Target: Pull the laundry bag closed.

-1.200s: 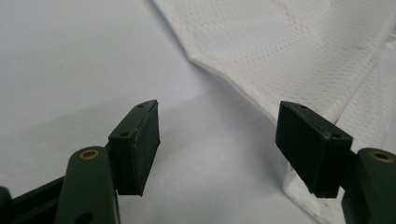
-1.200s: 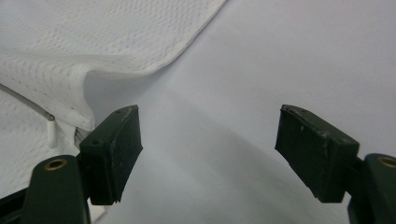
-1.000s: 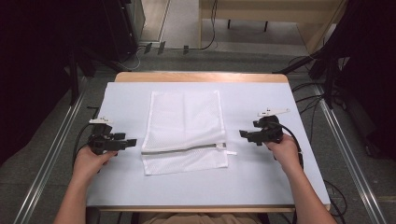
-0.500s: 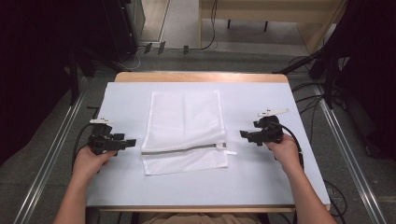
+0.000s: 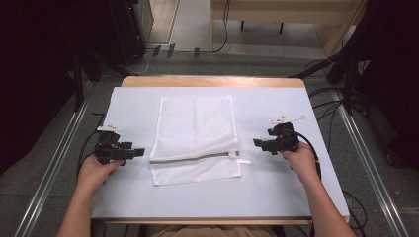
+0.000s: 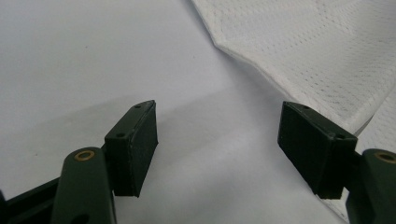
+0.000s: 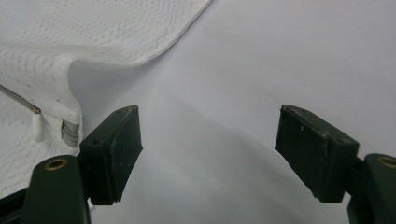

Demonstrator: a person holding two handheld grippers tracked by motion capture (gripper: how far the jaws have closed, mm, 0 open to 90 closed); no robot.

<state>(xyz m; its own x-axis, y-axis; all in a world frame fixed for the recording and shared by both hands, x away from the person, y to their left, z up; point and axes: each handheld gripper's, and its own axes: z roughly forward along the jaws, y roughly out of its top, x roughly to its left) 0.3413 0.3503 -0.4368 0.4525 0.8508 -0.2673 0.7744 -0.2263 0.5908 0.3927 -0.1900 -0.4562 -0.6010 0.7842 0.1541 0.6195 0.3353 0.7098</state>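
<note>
- pale blue-white table w/ a wood edge at the far side, dark room around it, cables on the floor beyond.
- white mesh bag lies flat mid-table, long way running near-to-far; grey zipper crosses it close to the near end, white pull tab sticking out on the right.
- progress, my guess: barely started. bag looks untouched and the zipper looks shut end to end. nothing gripped yet, so all the handling is left.
- my left gripper sits on the table left of the bag, near but apart, pointing at the zipper's left end. jaws wide apart, empty; in the left gripper view the bag's edge lies just past the right jaw.
- my right gripper is right of the bag, near the pull tab, not touching it. jaws spread too, nothing between them; in the right gripper view the tab & zipper end sit just beyond the left jaw, the bag's edge slightly lifted there.
</note>
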